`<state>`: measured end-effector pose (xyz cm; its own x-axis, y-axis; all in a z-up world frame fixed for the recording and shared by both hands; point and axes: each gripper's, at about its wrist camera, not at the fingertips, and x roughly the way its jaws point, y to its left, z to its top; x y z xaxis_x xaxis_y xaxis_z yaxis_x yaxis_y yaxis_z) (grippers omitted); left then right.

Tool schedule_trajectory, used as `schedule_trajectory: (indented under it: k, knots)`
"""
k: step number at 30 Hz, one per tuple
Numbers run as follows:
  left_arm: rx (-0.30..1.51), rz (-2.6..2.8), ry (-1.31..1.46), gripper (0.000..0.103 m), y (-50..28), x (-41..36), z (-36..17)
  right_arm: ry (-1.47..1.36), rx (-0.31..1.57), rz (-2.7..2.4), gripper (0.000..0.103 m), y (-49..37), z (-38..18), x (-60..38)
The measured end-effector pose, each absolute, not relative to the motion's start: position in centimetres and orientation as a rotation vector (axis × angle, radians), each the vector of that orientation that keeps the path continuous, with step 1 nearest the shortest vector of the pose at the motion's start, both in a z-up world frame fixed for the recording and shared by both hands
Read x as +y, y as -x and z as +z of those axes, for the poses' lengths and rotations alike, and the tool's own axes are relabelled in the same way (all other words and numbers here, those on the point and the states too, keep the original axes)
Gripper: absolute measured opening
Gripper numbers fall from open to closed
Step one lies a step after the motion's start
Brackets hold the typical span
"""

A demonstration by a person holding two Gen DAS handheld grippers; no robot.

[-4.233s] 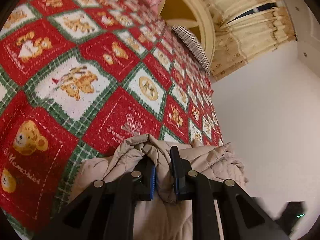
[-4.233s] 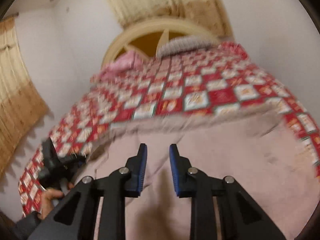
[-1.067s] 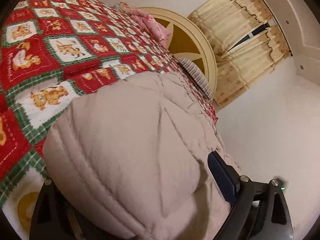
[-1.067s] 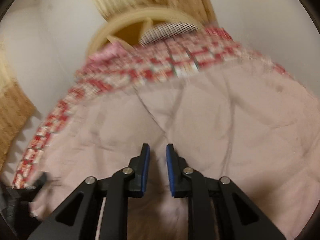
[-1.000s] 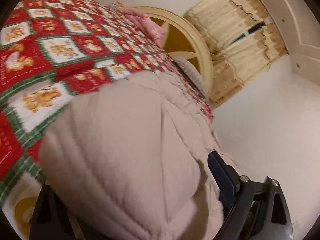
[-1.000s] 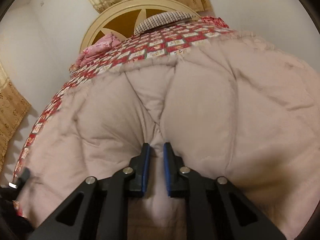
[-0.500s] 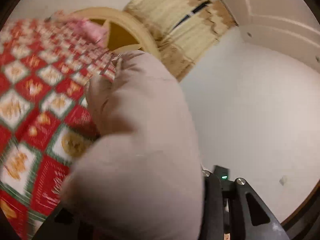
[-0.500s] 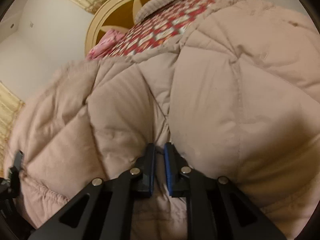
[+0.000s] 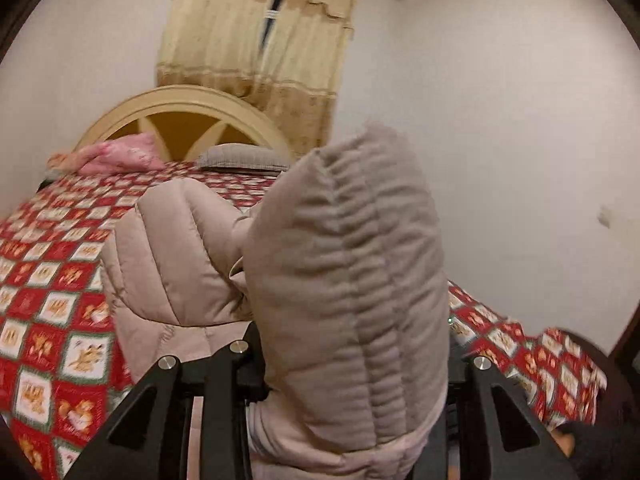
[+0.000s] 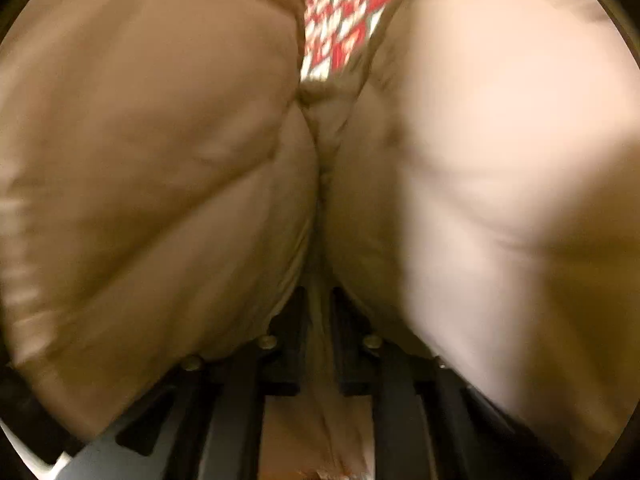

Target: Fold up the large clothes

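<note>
Puffer coat (image 9: 344, 280), beige and quilted, fills most of both views; we judge it bulky yet light, since a thick lobe of it stands up from the left tool (image 9: 352, 364) without sagging. Part of it hangs raised in our two tools while the rest lies heaped on the bed (image 9: 48, 280), near its foot. We expect it to be soft and springy: the padded channels will push back against any crease, so a fold probably needs pressing flat. The shell looks smooth and faintly shiny, likely slippery, so we would grip at stitched seams or the gathered hem, where the cloth is thin enough to pinch, and not on the fat baffles.

The bed wears a patchwork bedspread of red, white and green squares with small orange figures, a flat surface with some grip. Behind it stands an arched cream headboard (image 9: 184, 100), then a pleated tan curtain (image 9: 256, 40) against a plain pale wall. A pink pillow (image 9: 116, 154) and a grey striped pillow (image 9: 244, 158) lie at the head.

The left tool is spread wide around a ribbed, elasticated roll of the coat, which is wedged between its arms; its tips are hidden. The right tool (image 10: 320, 312) is narrowed to a slit, pinching a thin seam between two swollen panels; that view is blurred.
</note>
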<state>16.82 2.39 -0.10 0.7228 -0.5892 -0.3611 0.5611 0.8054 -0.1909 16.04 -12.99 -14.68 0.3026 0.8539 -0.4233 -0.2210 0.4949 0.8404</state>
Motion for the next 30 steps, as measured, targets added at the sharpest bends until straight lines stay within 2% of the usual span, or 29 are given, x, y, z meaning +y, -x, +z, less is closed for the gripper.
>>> schedule_trajectory:
  k: [7,11,13,14,15,16,23,25,26,27,30]
  knots:
    - [0.446,-0.723,-0.173,0.036,-14.9,-6.4,-2.3,-0.741,0.798,0.471,0.025,-9.9,-13.7,-28.1]
    - [0.435,-0.717,-0.487,0.037,-12.4,-12.6,-6.6,-0.798,0.718,0.355,0.025,-8.4,-14.2,-33.2]
    - [0.402,-0.729,-0.582,0.037,-11.2,-14.2,-8.3,-0.814,0.674,0.338,0.042,-7.7,-13.9,-34.9]
    - [0.391,-0.744,-0.615,0.037,-10.7,-14.9,-9.2,-0.832,0.649,0.344,0.065,-7.8,-13.5,-35.2]
    - [0.388,-0.751,-0.621,0.037,-10.6,-14.9,-9.6,-0.849,0.623,0.343,0.075,-7.8,-13.2,-35.6]
    - [0.389,-0.760,-0.620,0.037,-10.5,-15.0,-9.9,-0.857,0.598,0.348,0.075,-7.9,-12.5,-36.0]
    - [0.399,-0.803,-0.577,0.037,-10.8,-13.8,-10.6,-0.725,0.642,0.378,0.075,-11.5,-10.3,-34.6]
    - [0.388,-0.803,-0.579,0.038,-10.2,-13.9,-10.6,-0.642,0.695,0.385,0.057,-13.3,-10.6,-33.3]
    - [0.377,-0.799,-0.593,0.040,-9.9,-13.9,-10.6,-0.608,0.725,0.395,0.033,-13.9,-10.8,-32.6]
    - [0.364,-0.788,-0.618,0.041,-9.5,-13.9,-10.8,-0.570,0.754,0.401,0.025,-14.6,-11.0,-31.6]
    - [0.337,-0.769,-0.662,0.046,-8.7,-13.8,-10.9,-0.504,0.728,0.472,0.023,-15.7,-11.2,-29.6]
